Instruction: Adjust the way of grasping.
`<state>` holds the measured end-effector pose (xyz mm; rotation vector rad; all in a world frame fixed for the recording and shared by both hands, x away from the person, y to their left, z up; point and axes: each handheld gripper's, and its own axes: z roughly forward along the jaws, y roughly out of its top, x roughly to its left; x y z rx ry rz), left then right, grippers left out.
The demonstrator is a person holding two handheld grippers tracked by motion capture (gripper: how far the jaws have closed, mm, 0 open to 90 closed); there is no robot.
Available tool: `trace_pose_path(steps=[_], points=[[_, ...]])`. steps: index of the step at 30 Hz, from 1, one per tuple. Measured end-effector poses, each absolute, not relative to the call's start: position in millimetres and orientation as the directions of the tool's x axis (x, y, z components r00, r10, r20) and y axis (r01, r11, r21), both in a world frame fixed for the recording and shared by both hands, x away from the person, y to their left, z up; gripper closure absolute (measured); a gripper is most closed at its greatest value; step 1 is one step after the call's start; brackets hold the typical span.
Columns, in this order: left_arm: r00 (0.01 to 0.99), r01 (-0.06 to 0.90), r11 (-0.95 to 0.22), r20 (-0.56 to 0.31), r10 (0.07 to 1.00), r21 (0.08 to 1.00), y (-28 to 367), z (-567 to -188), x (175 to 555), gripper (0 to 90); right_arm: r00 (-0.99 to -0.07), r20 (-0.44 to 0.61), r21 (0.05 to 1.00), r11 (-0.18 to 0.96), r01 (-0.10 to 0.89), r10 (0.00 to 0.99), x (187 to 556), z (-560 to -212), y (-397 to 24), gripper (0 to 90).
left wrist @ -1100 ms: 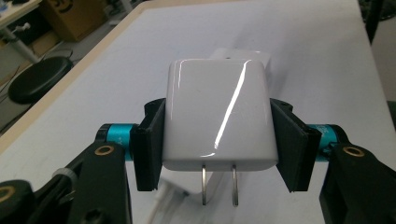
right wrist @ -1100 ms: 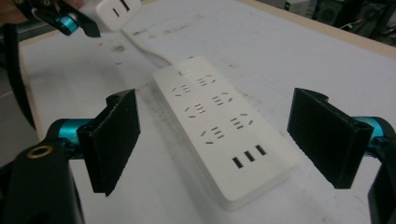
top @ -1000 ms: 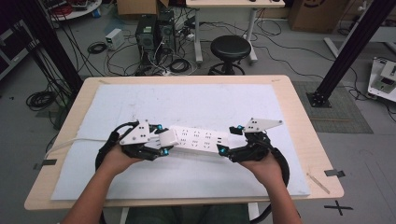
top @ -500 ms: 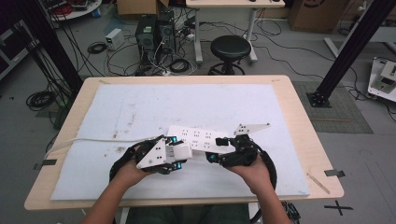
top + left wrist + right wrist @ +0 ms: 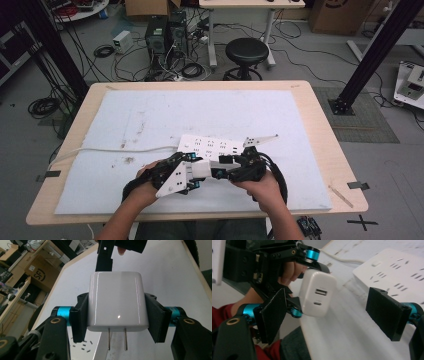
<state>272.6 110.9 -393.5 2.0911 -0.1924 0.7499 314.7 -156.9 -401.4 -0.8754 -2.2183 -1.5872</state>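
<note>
Already done: left gripper fingers clamp the charger.
Right gripper: fingers spread, empty.
Left: probably plugging into power strip.

Black hand-held gripper, cyan fittings, red sleeve

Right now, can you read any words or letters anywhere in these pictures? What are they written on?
"SF", or so it seems, a round black logo on the brown cardboard box in the left gripper view; it is blurry, so I am not sure.
White charger held in the left gripper: no words to be seen.
White power strip: no print I can read.
Black cardboard box on the floor: its white mark is too small to read.
</note>
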Motion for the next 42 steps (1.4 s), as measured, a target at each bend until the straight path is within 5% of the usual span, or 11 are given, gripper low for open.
trace_pose_path(steps=[10, 24, 29, 36, 42], points=[[0.773, -0.445, -0.584, 0.620, 0.132, 0.679, 106.8, -392.3, 264.6, 42.4, -0.753, 0.614, 0.728, 0.197, 0.656, 0.238, 315.7, -415.2, -139.4, 22.8], [0.763, -0.472, -0.566, 0.634, 0.121, 0.676, 102.6, -390.1, 262.1, 42.4, -0.753, 0.646, 0.736, 0.157, 0.658, 0.129, 316.0, -420.4, -133.9, 59.3], [0.783, -0.439, -0.576, 0.608, 0.131, 0.690, 101.3, -391.2, 265.7, 41.3, -0.743, 0.656, 0.725, 0.164, 0.669, 0.130, 318.1, -421.8, -134.9, 62.7], [0.831, -0.355, -0.540, 0.523, 0.193, 0.763, 110.8, -388.7, 273.9, 24.5, -0.737, 0.650, 0.725, 0.137, 0.674, 0.185, 320.3, -420.4, -143.6, 63.1], [0.844, -0.293, -0.519, 0.472, 0.254, 0.803, 130.7, -377.9, 279.3, 23.8, -0.747, 0.630, 0.744, 0.112, 0.659, 0.214, 320.7, -415.3, -155.2, 63.1]])
